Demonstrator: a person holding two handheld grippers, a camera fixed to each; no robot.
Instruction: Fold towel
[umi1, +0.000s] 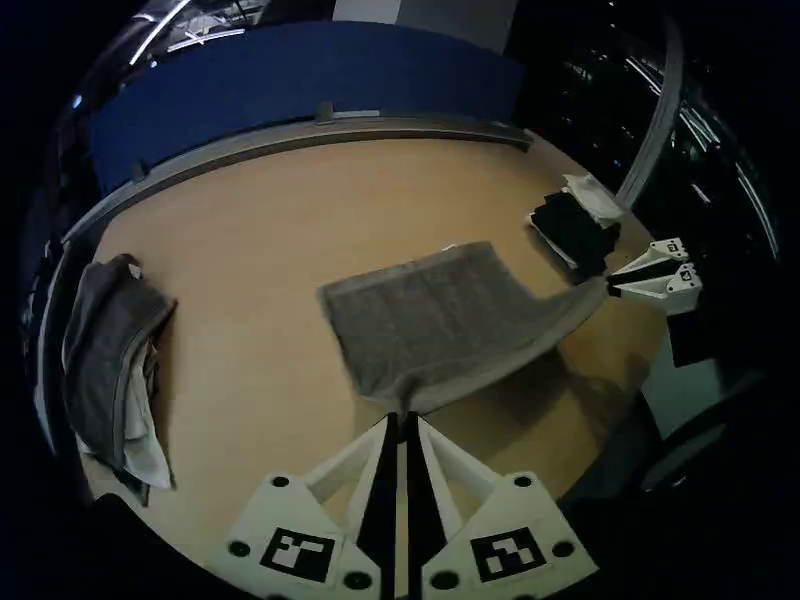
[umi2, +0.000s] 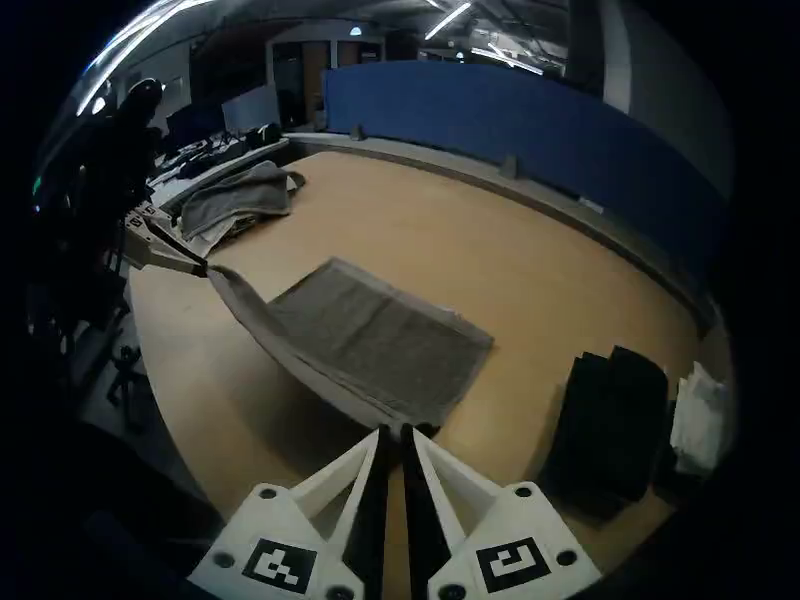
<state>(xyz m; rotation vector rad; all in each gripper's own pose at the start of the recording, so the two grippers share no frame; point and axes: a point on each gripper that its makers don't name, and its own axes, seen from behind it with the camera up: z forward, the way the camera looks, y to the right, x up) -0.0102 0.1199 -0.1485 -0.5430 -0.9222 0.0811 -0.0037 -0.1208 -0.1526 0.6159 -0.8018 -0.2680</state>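
Note:
A grey towel (umi1: 440, 320) lies spread on the wooden table (umi1: 280, 220); its near edge is lifted and stretched between both grippers. In the left gripper view my left gripper (umi1: 403, 416) is shut on one near corner, and my right gripper (umi1: 608, 285) pinches the other corner at the right. The right gripper view has the same towel (umi2: 370, 335), with my right gripper (umi2: 393, 431) shut on its corner at the bottom. Farther off at the left, the left gripper (umi2: 203, 268) holds the opposite corner. The far half of the towel rests flat on the table (umi2: 520, 270).
A heap of grey and white towels (umi1: 110, 350) (umi2: 240, 200) sits at one table edge. A black folded stack (umi1: 575, 232) (umi2: 610, 420) with a white cloth (umi1: 597, 196) (umi2: 700, 410) sits at the other. A blue partition (umi1: 300, 80) (umi2: 560, 130) backs the table.

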